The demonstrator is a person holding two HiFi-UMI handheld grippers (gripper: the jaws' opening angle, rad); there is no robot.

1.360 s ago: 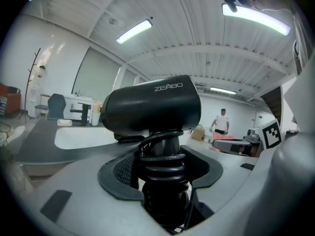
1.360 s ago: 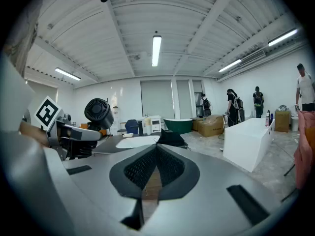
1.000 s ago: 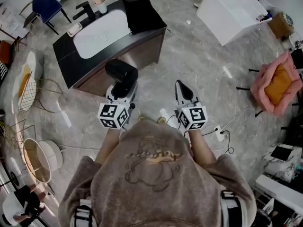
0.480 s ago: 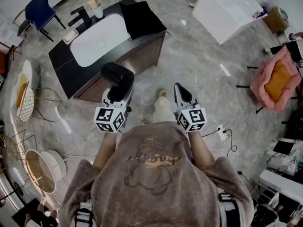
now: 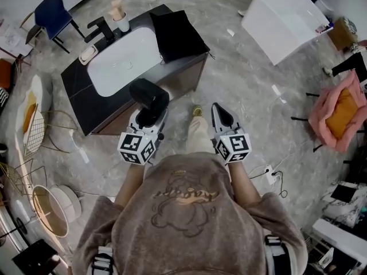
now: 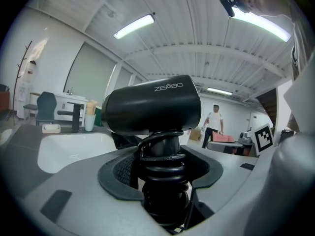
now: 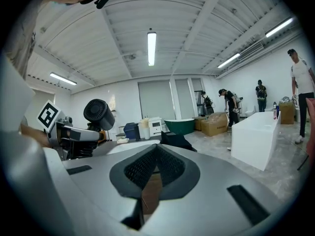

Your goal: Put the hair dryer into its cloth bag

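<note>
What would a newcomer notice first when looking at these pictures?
First, the black hair dryer, gripped by its cord-wrapped handle in the left gripper, in the middle of the head view. Beyond it, a black cloth bag lies on the dark counter, beside the white sink. The right gripper is shut and empty.

Two tools show, the left tool (image 5: 150, 117) and the right tool (image 5: 219, 109), and one hair dryer (image 5: 148, 95) at the left tool's jaws. Ahead of both stands one worktop (image 5: 76, 83) carrying one basin (image 5: 123, 59), one tap (image 5: 98, 28), one cup (image 5: 123, 23) and one cloth bag (image 5: 178, 33). Beyond the right tool sits one white tub (image 5: 284, 19); beyond the left tool, one blue chair (image 5: 53, 11).
</note>
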